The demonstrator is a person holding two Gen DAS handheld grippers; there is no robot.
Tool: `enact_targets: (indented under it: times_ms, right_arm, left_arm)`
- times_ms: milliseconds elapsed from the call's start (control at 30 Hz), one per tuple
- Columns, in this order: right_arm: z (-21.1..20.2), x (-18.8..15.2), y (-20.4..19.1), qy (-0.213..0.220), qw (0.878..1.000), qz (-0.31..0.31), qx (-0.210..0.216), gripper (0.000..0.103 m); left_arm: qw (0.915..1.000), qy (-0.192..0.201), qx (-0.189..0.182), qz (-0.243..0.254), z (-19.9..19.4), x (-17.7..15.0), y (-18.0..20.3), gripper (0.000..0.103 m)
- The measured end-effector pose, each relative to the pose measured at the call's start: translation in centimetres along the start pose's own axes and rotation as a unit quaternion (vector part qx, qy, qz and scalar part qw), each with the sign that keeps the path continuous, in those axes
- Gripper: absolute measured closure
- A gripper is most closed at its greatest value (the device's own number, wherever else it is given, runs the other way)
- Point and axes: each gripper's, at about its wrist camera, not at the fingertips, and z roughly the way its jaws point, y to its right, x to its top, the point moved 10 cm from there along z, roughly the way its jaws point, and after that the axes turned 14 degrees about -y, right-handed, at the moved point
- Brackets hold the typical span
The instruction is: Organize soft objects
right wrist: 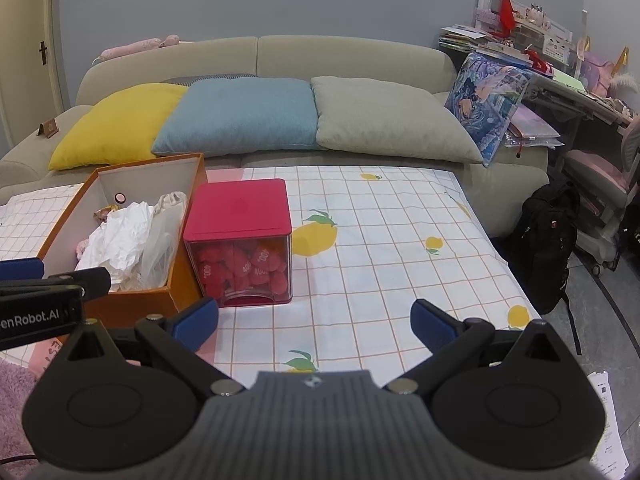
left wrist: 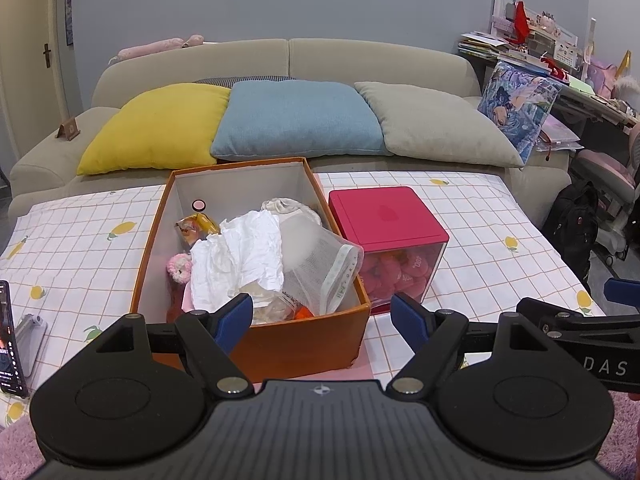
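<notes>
Lemon-print cloth covers the surface before a sofa; from the left wrist, the left tool [left wrist: 322,318] hangs wide open and empty over an orange box [left wrist: 256,264] stuffed with white cloth [left wrist: 240,260] and mesh bag [left wrist: 320,268]. From the right wrist, the right tool [right wrist: 316,326] gapes empty near the red-lidded container [right wrist: 240,236]; sorting looks largely done.

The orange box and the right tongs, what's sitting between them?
The red-lidded box, full of pink pieces. It sits beside the orange box; the right wrist view shows it.
</notes>
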Motion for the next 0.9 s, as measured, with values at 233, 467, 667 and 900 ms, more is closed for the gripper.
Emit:
enact_targets:
  times_ms: [233,467,667,900]
  right_arm:
    - [0.0,0.01,-0.1,0.001,1.0,-0.001,-0.005,0.003]
    - [-0.05,0.07,-0.15,0.002,1.0,-0.002,-0.006,0.003]
    - [0.02,-0.01,-0.15,0.0,1.0,-0.004,-0.006,0.003]
    - [0.04,-0.06,-0.14,0.0,1.0,-0.006,-0.007,0.003]
  left_arm:
    - [1.0,0.0,-0.001,-0.001,-0.01,0.02,-0.06,0.012]
    - [1.0,-0.001,-0.001,0.0,0.01,0.02,-0.08,0.012]
    - [1.0,-0.001,-0.002,0.001,-0.01,0.03,-0.14,0.012]
    - [1.0,-0.002,-0.002,0.001,-0.05,0.02,-0.15,0.012]
